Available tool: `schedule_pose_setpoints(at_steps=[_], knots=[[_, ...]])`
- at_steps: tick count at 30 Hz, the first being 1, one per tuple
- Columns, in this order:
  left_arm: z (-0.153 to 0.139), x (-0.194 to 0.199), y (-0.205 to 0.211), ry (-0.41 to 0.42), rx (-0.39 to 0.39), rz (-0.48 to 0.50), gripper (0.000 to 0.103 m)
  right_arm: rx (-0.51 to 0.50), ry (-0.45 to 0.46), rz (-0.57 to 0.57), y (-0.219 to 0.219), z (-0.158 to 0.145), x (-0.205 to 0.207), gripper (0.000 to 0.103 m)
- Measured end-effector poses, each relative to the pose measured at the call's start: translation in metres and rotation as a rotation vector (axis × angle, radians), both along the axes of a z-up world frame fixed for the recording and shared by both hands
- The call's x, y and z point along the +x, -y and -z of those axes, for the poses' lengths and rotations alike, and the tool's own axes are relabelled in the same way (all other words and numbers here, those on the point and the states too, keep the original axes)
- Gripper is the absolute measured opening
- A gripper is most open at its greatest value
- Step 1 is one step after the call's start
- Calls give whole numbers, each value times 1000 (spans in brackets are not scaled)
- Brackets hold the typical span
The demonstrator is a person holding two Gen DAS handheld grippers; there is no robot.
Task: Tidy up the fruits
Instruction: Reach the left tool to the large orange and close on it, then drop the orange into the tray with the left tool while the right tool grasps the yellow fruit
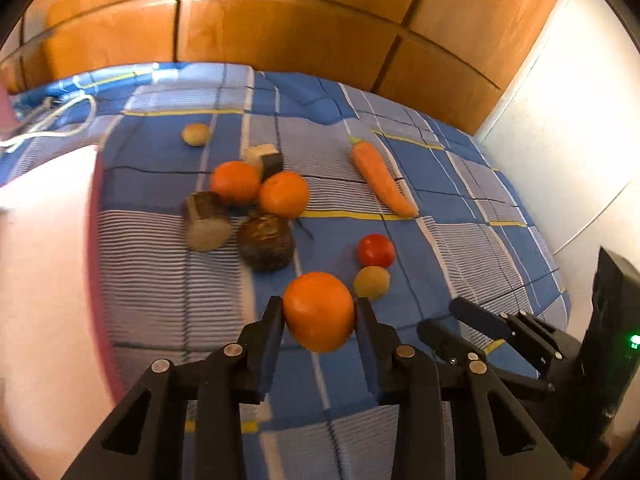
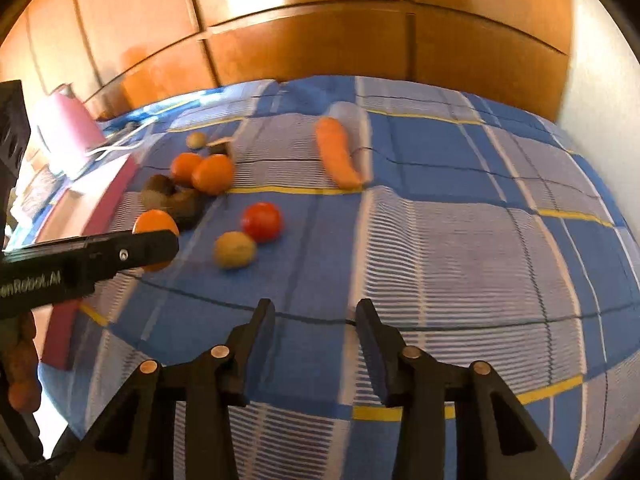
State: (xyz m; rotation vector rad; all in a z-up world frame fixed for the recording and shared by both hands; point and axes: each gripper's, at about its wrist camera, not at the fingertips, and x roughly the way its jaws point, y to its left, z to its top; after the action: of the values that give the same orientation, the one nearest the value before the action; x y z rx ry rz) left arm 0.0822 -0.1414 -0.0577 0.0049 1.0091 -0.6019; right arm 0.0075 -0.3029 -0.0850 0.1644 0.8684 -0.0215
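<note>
My left gripper (image 1: 319,307) squeezes an orange (image 1: 319,311) just above the checked blanket (image 1: 440,184). My right gripper (image 2: 316,310) is spread apart, holding nothing. Only the left view shows the pink-edged white tray (image 1: 52,264) close on the left.

blue checked bedsheet (image 1: 448,200), red tomato (image 1: 376,251)
</note>
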Motion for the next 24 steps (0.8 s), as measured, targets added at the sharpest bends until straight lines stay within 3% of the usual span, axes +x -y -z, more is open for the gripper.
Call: schedule_pose_setpoints(at_steps=[8, 12, 19, 20, 24], knots=[[-28, -11, -55, 93, -11, -114, 36, 71, 2, -56, -29, -3, 31, 42], [-38, -8, -95, 136, -5, -214, 36, 70, -18, -27, -31, 4, 48, 32], [-22, 8, -162, 128, 113, -432, 37, 15, -24, -19, -36, 8, 55, 27], [-20, 8, -169, 127, 120, -453, 38, 10, -23, -20, -37, 7, 54, 27], [-17, 1, -189, 137, 118, -526, 60, -4, -24, -20, -38, 6, 52, 27]])
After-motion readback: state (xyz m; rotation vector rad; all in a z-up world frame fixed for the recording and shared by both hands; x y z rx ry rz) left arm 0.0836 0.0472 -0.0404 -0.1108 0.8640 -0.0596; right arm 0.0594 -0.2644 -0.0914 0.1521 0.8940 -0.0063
